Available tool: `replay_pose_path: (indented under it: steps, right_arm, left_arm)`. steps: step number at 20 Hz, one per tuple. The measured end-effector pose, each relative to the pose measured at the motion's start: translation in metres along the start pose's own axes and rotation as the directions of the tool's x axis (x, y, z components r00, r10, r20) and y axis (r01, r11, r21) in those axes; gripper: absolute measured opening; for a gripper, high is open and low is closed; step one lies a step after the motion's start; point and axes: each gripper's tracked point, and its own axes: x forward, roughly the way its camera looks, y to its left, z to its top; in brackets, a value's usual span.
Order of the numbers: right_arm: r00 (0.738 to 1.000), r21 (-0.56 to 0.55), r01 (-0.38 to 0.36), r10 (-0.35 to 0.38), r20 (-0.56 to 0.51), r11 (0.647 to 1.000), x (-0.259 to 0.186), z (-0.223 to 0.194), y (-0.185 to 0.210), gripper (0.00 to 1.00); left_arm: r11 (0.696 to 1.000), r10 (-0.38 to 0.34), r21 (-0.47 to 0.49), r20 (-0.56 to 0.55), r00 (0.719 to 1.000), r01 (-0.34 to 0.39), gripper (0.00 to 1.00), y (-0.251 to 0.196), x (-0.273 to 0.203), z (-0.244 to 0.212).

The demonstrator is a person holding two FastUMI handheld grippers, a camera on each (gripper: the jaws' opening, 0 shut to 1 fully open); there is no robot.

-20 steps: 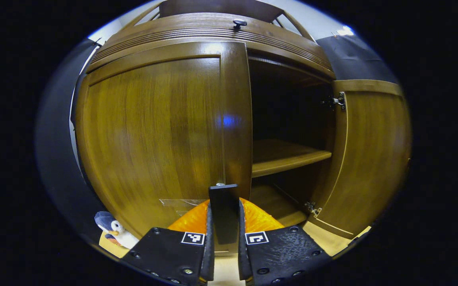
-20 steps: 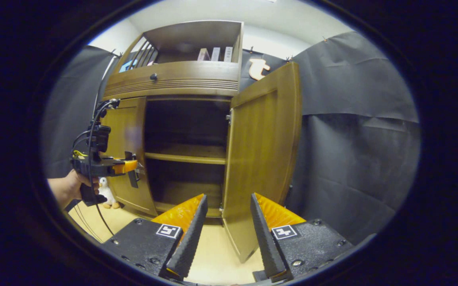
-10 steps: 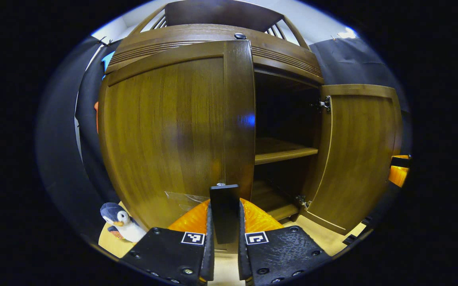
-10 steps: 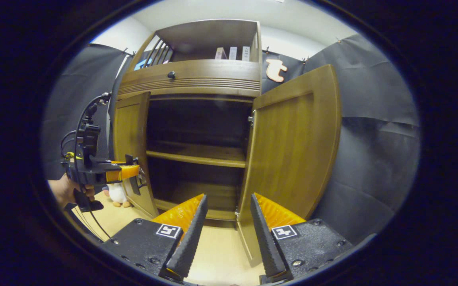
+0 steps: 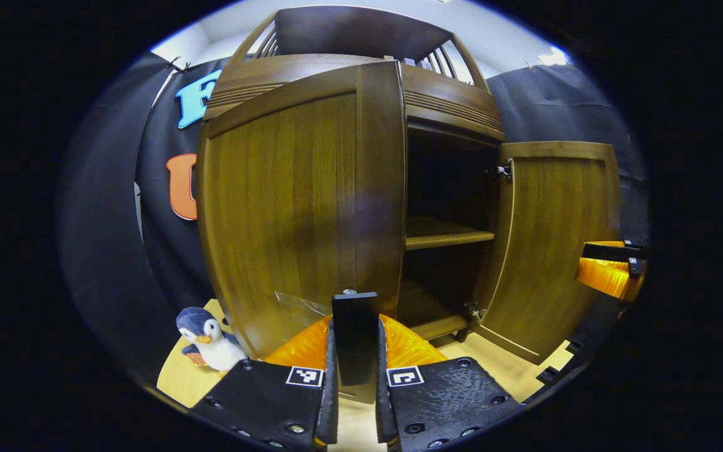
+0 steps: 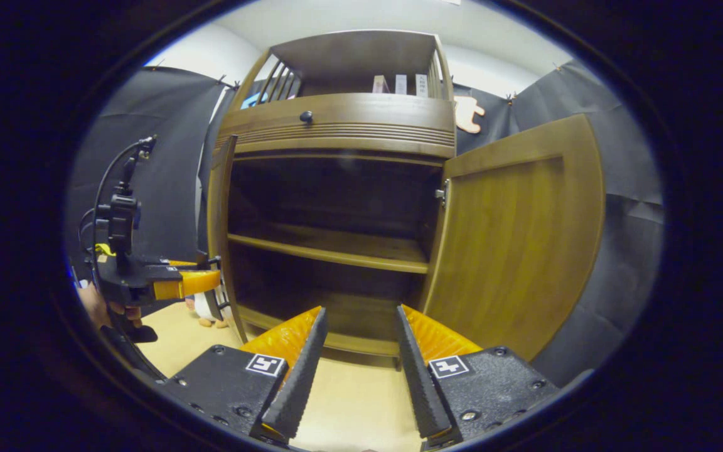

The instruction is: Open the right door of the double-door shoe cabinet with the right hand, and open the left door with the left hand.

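The brown wooden shoe cabinet stands with both doors swung out. My left gripper is shut on the flat black handle at the lower free edge of the left door. In the right gripper view that left door shows almost edge-on, with the left gripper and a hand beside it. The right door hangs wide open. My right gripper is open, holds nothing and points at the lower compartment, well clear of the right door; its orange finger shows beside the right door.
Inside, a wooden shelf splits the dark cabinet into two bare levels. A drawer with a dark knob runs above the doors. A penguin plush sits on the pale floor left of the cabinet. Black cloth hangs on both sides.
The left door has swung steadily outward with my left gripper still shut on its handle. The right gripper view has shifted so the cabinet's inside now sits straight ahead.
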Motion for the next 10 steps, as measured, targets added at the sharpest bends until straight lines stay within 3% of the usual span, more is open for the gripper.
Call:
replay_pose_path:
  steps: [2, 3, 4, 5, 9, 10]
  right_arm:
    - [1.0, -0.004, -0.027, 0.027, 0.005, 1.0, 0.004, 0.002, 0.009, 0.7]
    - [0.999, -0.007, -0.044, 0.044, 0.008, 0.999, 0.006, 0.003, 0.013, 0.76]
    - [0.998, -0.011, -0.06, 0.06, 0.008, 0.998, 0.009, 0.004, 0.018, 0.7]
    - [0.997, -0.016, -0.076, 0.076, 0.008, 0.997, 0.011, 0.003, 0.024, 0.76]
    - [0.99, -0.039, -0.139, 0.139, 0.005, 0.99, 0.019, 0.004, 0.05, 0.7]
    - [0.988, -0.044, -0.154, 0.154, 0.003, 0.987, 0.022, 0.005, 0.057, 0.76]
  left_arm:
    - [1.0, 0.017, -0.002, 0.0, 1.0, -0.017, 0.23, 0.006, -0.012, -0.002]
    - [1.0, 0.026, -0.007, 0.0, 1.0, -0.026, 0.23, 0.009, -0.018, -0.003]
    - [0.999, 0.033, -0.013, 0.001, 0.999, -0.033, 0.22, 0.012, -0.024, -0.004]
    - [0.999, 0.041, -0.021, 0.002, 0.999, -0.041, 0.23, 0.017, -0.029, -0.005]
    - [0.996, 0.077, -0.044, 0.007, 0.997, -0.077, 0.22, 0.032, -0.051, -0.009]
    - [0.995, 0.085, -0.053, 0.006, 0.996, -0.084, 0.23, 0.036, -0.055, -0.011]
